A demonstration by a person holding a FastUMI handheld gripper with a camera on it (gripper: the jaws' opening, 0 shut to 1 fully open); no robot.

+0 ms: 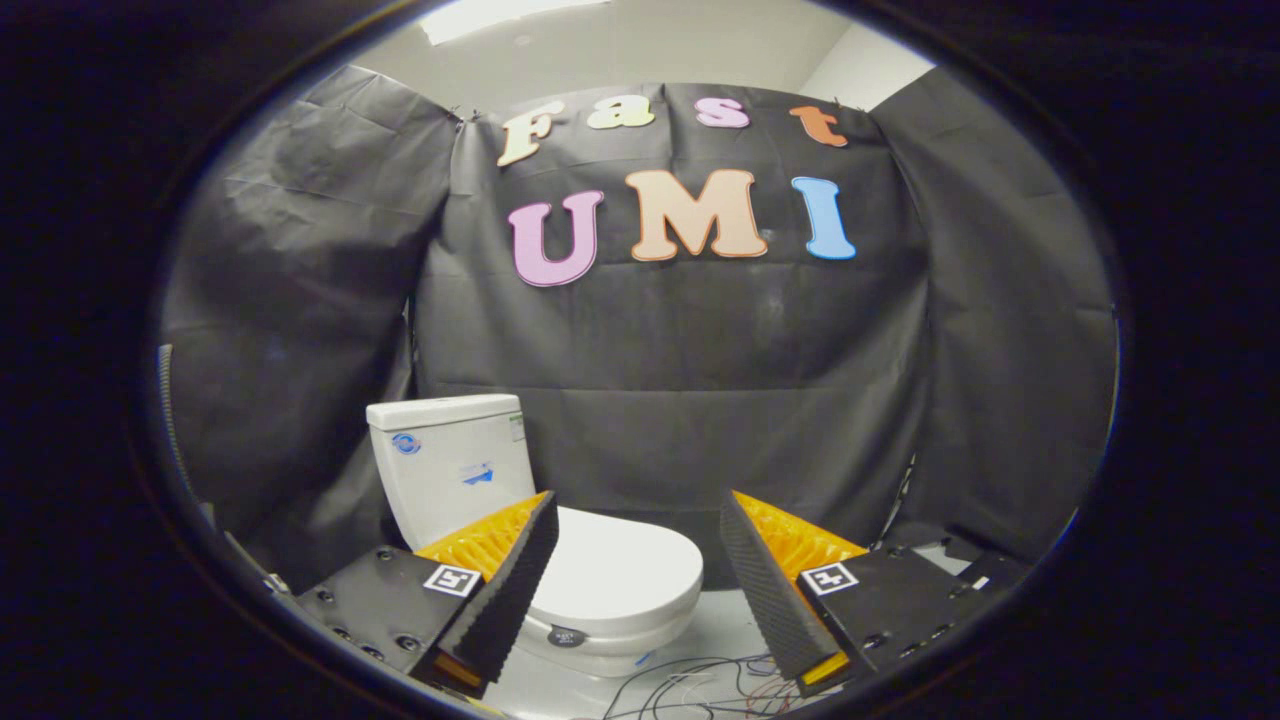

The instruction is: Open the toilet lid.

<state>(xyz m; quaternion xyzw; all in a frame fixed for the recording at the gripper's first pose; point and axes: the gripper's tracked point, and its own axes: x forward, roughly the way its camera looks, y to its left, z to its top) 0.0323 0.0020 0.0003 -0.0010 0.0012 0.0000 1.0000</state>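
Note:
A white toilet stands ahead of me on the floor, against the booth's black cloth wall. Its lid (620, 570) lies flat and closed over the bowl, and its tank (450, 465) rises behind, partly hidden by my left finger. My gripper (635, 512) is open, its fingers spread wide with nothing between them. The lid's front part shows in the gap between the fingers, some way beyond the tips and lower than them. No finger touches the toilet.
Loose thin cables (700, 685) lie tangled on the pale floor just in front of the toilet bowl. Black cloth (700, 400) closes off the back and both sides of the booth. A small dark round sticker (566, 635) sits on the bowl's front.

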